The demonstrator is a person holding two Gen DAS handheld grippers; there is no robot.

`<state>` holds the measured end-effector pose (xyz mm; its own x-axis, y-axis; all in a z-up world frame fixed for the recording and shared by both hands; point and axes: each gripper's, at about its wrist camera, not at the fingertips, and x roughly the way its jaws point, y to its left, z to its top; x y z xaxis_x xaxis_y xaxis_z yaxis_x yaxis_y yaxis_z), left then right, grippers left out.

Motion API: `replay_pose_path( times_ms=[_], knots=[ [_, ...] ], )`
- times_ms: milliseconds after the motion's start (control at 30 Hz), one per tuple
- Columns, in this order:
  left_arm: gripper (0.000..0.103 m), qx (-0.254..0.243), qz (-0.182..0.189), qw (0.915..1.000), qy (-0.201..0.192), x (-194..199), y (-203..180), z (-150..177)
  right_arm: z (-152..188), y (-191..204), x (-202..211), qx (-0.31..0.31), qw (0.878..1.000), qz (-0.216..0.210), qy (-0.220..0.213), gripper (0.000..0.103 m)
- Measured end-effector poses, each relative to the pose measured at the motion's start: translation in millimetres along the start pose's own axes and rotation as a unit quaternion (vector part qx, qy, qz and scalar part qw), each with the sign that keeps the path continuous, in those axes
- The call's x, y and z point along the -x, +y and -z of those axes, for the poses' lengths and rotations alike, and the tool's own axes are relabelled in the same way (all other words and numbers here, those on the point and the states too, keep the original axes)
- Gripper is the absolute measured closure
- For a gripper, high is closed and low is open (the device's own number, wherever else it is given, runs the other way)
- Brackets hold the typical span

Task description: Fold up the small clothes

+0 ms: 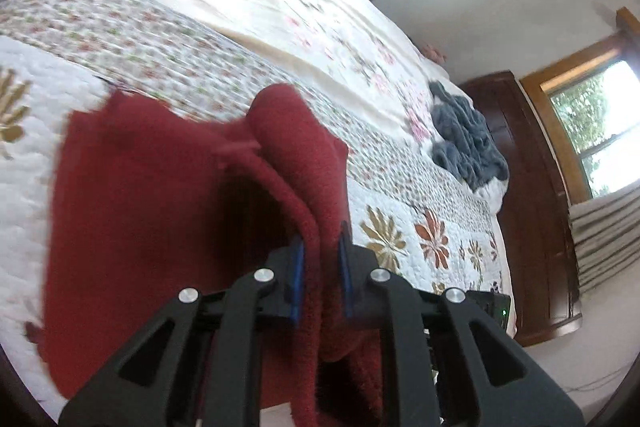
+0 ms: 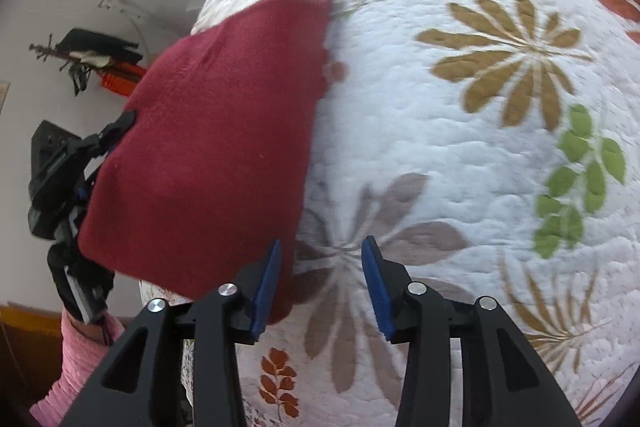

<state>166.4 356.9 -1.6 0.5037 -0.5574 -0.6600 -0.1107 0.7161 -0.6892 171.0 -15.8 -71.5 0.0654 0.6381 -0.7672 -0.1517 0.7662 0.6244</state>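
Left hand-held gripper [image 1: 320,267] is clamped on a bunched edge of the red fleece cloth [image 1: 160,195], its blue pads pressed into the fabric on both sides. From there the cloth hangs and drapes over the near side of the bed [image 1: 200,67], above the flowered quilt. Right hand-held gripper [image 2: 322,279] stands wide with nothing between its pads, just beside the cloth's lower corner, over the quilt [image 2: 440,147]. A pink sleeve [image 2: 80,355] shows behind the left tool. Farther along the bed lies a crumpled grey garment [image 1: 466,139], well apart from the red one. The fleece looks light, thick and limp: it should sag wherever unsupported, yet grip easily without slipping. I judge the free lower corner the sensible place for the right side to pinch, so the piece can be stretched flat.
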Motion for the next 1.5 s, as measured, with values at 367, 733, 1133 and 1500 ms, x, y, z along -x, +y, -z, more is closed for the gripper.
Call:
replay_pose_path(
  times_ms=[367,733,1133,1500],
  knots=[
    [0.090,0.050,-0.054,0.9968,-0.031,60.9,84.8,-22.7,6.0,51.2,-43.7,0.041,0.998,-0.035,0.039,0.056],
    [0.089,0.092,-0.012,0.9953,0.027,19.0,143.6,2.5,7.6,68.1,-71.5,0.041,0.996,-0.039,0.065,0.051],
    [0.056,0.031,-0.070,0.9969,0.018,78.1,115.9,27.8,18.3,61.9,-79.2,0.040,0.996,-0.005,0.084,0.058],
    [0.091,0.026,-0.072,0.9956,0.054,71.4,111.4,75.9,35.4,53.6,-79.2,0.011,0.995,-0.030,0.098,0.058]
  ],
)
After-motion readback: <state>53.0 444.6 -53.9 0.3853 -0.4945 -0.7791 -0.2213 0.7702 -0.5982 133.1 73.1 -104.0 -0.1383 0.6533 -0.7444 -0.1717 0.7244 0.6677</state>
